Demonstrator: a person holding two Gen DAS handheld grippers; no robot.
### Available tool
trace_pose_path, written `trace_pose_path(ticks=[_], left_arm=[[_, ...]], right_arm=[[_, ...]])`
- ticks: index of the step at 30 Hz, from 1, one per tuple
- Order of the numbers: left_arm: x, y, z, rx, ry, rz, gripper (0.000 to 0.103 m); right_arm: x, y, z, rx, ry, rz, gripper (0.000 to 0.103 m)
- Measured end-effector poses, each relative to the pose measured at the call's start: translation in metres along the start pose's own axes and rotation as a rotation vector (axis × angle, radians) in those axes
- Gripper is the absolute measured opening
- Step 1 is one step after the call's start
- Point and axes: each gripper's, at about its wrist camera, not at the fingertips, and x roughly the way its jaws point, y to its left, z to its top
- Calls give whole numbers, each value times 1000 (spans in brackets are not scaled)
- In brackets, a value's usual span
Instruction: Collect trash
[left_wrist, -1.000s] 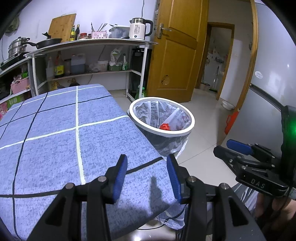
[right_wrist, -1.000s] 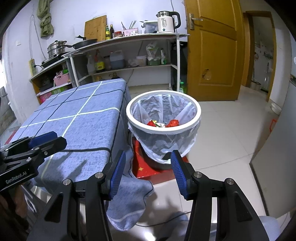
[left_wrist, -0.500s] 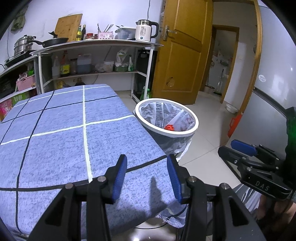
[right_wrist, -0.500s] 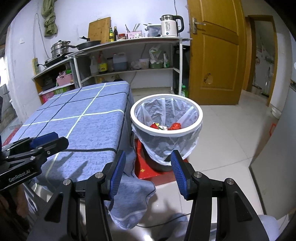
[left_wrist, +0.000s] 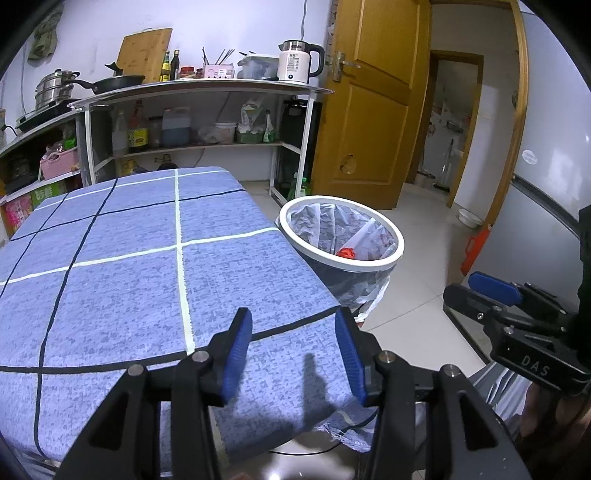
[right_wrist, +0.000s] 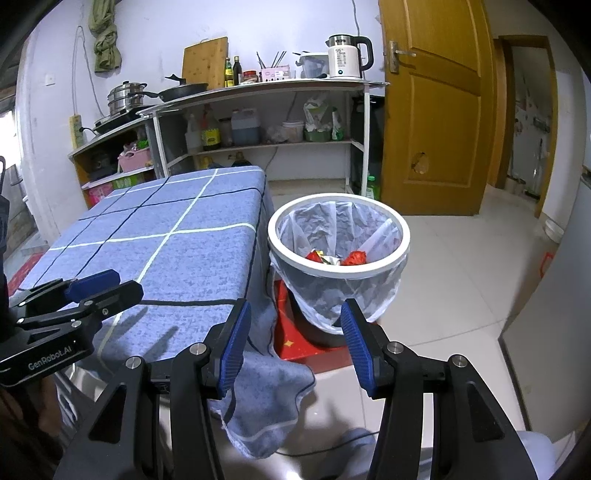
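A white-rimmed trash bin (left_wrist: 384, 264) with a clear bag liner stands on the floor beside the table's right edge; it also shows in the right wrist view (right_wrist: 275, 243). Red and yellow crumpled trash (right_wrist: 334, 258) lies inside it, seen as a red scrap (left_wrist: 346, 253) in the left wrist view. My left gripper (left_wrist: 293, 350) is open and empty above the near right corner of the blue checked tablecloth (left_wrist: 129, 266). My right gripper (right_wrist: 293, 347) is open and empty, off the table's corner, short of the bin. Each gripper shows in the other's view, the right (left_wrist: 495, 291) and the left (right_wrist: 99, 286).
A metal shelf (left_wrist: 207, 88) with a kettle (left_wrist: 299, 64), pans and bottles stands against the far wall. A yellow wooden door (left_wrist: 373, 103) is behind the bin. A red mat (right_wrist: 295, 343) lies under the bin. The tablecloth corner (right_wrist: 258, 391) hangs down near the floor.
Both grippers have drawn back and tilted up a little, so the bin and table appear slightly farther away. Both stay open and empty.
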Motion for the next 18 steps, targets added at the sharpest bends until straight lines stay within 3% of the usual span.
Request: trace_pose_path(ticks=[18], left_arm=[[-1,0,-1,1,-6,6,49]], right_arm=[[2,3,-1,-7,8,6,52]])
